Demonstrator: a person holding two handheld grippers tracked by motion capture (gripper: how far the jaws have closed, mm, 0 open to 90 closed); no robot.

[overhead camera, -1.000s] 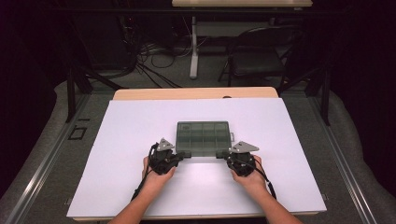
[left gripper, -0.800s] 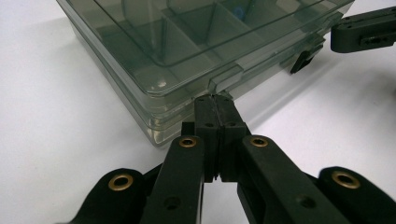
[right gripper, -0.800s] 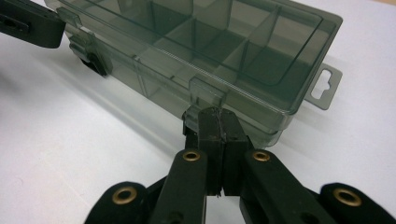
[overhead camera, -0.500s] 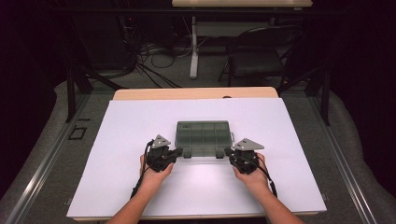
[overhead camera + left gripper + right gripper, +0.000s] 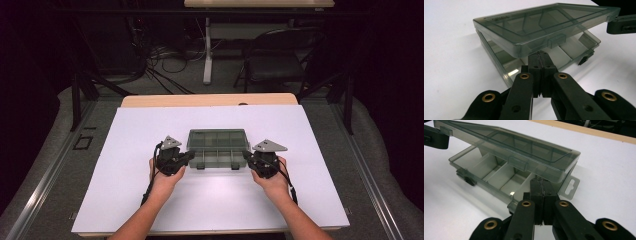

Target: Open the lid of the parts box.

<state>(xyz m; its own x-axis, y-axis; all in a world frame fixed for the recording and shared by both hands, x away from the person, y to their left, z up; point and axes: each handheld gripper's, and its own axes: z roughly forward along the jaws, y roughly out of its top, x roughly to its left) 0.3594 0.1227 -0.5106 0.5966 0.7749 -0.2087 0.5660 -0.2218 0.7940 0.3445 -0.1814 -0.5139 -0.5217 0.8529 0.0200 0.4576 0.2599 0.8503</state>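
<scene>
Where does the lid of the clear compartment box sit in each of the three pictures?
High view: the lid lies mid-table between the two grippers.
Left gripper view: the lid spans the upper frame, raised above the tray.
Right gripper view: the lid runs from top left to centre, raised.
Shared landmark: the divided tray beneath it.

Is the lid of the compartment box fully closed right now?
No, the smoky clear lid is lifted at its front edge, leaving an open gap above the compartment box and its dividers.
</scene>
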